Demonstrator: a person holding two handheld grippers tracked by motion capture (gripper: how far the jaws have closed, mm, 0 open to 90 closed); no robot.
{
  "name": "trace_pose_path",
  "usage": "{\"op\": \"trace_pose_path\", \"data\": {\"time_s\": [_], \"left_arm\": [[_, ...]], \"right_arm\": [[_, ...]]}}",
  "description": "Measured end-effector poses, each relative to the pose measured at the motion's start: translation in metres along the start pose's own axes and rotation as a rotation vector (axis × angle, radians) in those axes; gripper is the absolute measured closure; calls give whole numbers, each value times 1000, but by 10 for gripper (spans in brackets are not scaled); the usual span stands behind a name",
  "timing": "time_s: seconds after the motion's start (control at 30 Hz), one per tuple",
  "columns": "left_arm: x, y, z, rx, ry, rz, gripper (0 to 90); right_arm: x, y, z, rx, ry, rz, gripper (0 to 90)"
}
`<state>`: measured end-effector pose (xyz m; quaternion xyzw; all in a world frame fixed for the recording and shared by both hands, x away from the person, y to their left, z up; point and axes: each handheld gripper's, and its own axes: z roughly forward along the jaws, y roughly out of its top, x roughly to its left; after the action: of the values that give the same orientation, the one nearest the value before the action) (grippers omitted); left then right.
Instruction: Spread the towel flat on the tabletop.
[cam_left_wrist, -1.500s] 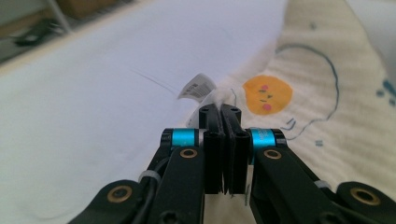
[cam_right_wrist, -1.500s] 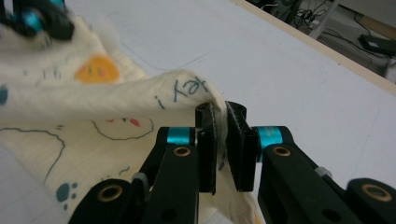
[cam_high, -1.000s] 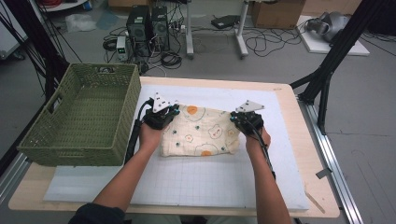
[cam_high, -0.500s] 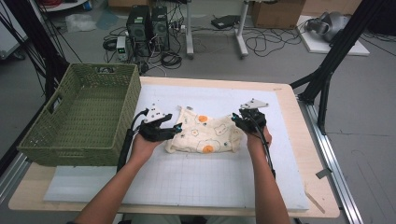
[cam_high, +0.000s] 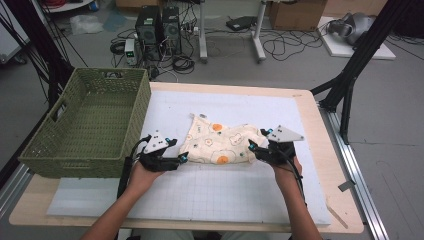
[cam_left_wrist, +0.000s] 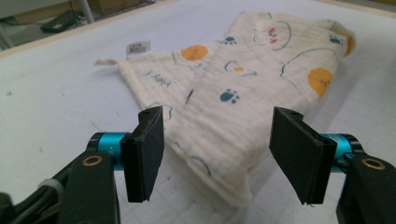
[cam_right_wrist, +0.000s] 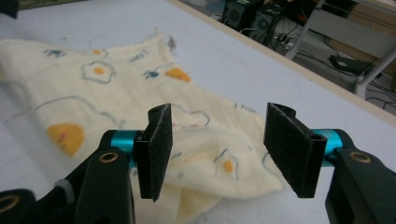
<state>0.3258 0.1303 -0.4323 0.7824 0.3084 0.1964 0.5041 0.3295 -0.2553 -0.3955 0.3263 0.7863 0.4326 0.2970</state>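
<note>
Leftmost, a green wicker basket (cam_high: 85, 125) stands at the table's edge, apart from the work. Next comes the left gripper (cam_high: 183, 159) — its jaws have just been opening and stand spread, the cream printed cloth (cam_high: 222, 144) lying just ahead of them, untouched. That cloth rests rumpled on the white mat (cam_high: 210, 195). At its other end the right gripper (cam_high: 251, 147) — jaws likewise just opening — stands spread over the cloth's corner without pinching it.
</note>
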Motion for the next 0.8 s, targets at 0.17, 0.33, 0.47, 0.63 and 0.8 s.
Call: {"op": "trace_pose_path", "data": {"time_s": [0.17, 0.33, 0.47, 0.63, 0.8], "left_arm": [[-2, -10, -4, 37, 12, -19, 348], [-5, -14, 0, 61, -4, -17, 347], [-13, -15, 7, 131, 31, 35, 369], [-19, -14, 15, 211, 66, 97, 515], [-25, -13, 17, 215, 42, 127, 751]], "right_arm": [[17, -20, -10, 27, 9, -15, 362], [26, -40, -9, 50, 46, 19, 312], [29, -47, -1, 90, 83, 2, 332], [33, -48, 16, 164, 102, -22, 498], [32, -45, 24, 193, 130, -22, 708]]}}
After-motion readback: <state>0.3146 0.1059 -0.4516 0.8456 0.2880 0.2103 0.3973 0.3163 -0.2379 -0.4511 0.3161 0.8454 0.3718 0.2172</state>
